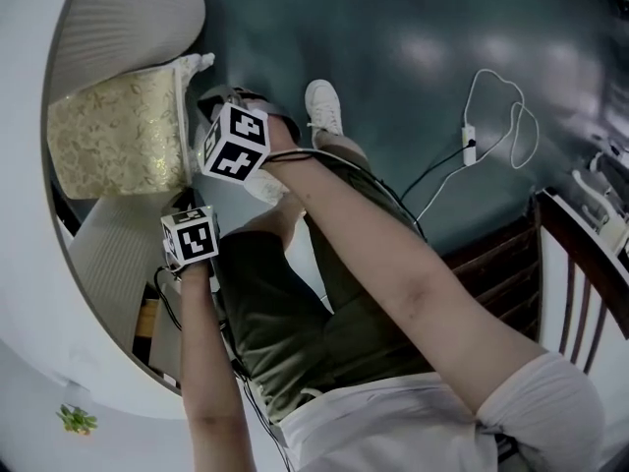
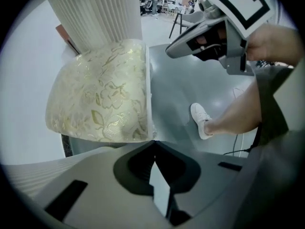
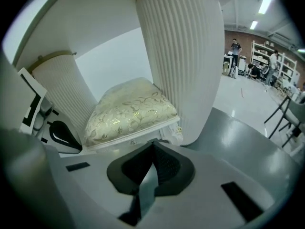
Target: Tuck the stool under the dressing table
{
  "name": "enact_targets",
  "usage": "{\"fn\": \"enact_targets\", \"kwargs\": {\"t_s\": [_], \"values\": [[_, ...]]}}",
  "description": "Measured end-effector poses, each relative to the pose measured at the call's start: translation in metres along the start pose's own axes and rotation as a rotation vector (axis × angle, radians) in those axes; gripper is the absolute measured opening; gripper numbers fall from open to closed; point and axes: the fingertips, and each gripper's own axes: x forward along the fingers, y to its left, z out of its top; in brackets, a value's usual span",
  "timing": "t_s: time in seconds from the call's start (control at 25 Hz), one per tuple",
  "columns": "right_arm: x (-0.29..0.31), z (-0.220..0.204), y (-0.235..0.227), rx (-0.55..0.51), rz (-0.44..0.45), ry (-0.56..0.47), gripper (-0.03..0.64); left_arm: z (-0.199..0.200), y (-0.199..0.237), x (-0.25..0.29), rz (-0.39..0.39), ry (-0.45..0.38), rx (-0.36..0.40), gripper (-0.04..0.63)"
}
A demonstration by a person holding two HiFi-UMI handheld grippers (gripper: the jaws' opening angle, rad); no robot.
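A stool (image 1: 118, 131) with a square, cream-and-gold floral brocade cushion sat between the ribbed white pedestals (image 3: 181, 56) of the desk (image 1: 29, 214). The left hand-held gripper (image 2: 153, 144) and right hand-held gripper (image 3: 152, 146) were clenched empty beside its near edge.

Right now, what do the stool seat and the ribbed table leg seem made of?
Stool seat: woven fabric, probably brocade; gold floral pattern with slight sheen.
Ribbed leg: matte white, evenly fluted; painted wood or moulded plastic, cannot tell.

No readable words, brands or numbers anywhere. Only black-and-white square patterns on the marker cubes (image 1: 236, 143), no letters.
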Motion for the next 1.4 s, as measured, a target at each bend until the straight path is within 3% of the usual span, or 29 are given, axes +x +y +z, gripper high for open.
{"fn": "enact_targets", "kwargs": {"t_s": [0.2, 0.48, 0.8, 1.0, 1.2, 1.4], "values": [[-0.042, -0.013, 0.010, 0.068, 0.022, -0.016, 0.011, 0.021, -0.026, -0.037, -0.086, -0.076, 0.025, 0.003], [-0.108, -0.009, 0.007, 0.248, 0.022, -0.086, 0.009, 0.041, -0.053, -0.092, -0.173, -0.174, 0.057, 0.003], [-0.204, 0.040, -0.001, 0.287, -0.027, -0.198, 0.009, 0.067, -0.067, -0.169, -0.249, -0.307, 0.057, 0.002], [-0.264, 0.078, 0.006, 0.286, -0.020, -0.272, 0.009, 0.091, -0.064, -0.228, -0.263, -0.436, 0.057, 0.002], [-0.317, 0.109, 0.009, 0.249, -0.038, -0.337, 0.009, 0.116, -0.053, -0.287, -0.272, -0.606, 0.008, 0.003], [-0.373, 0.144, 0.030, 0.222, -0.052, -0.396, 0.009, 0.119, -0.040, -0.355, -0.317, -0.719, -0.051, 0.003]]}}
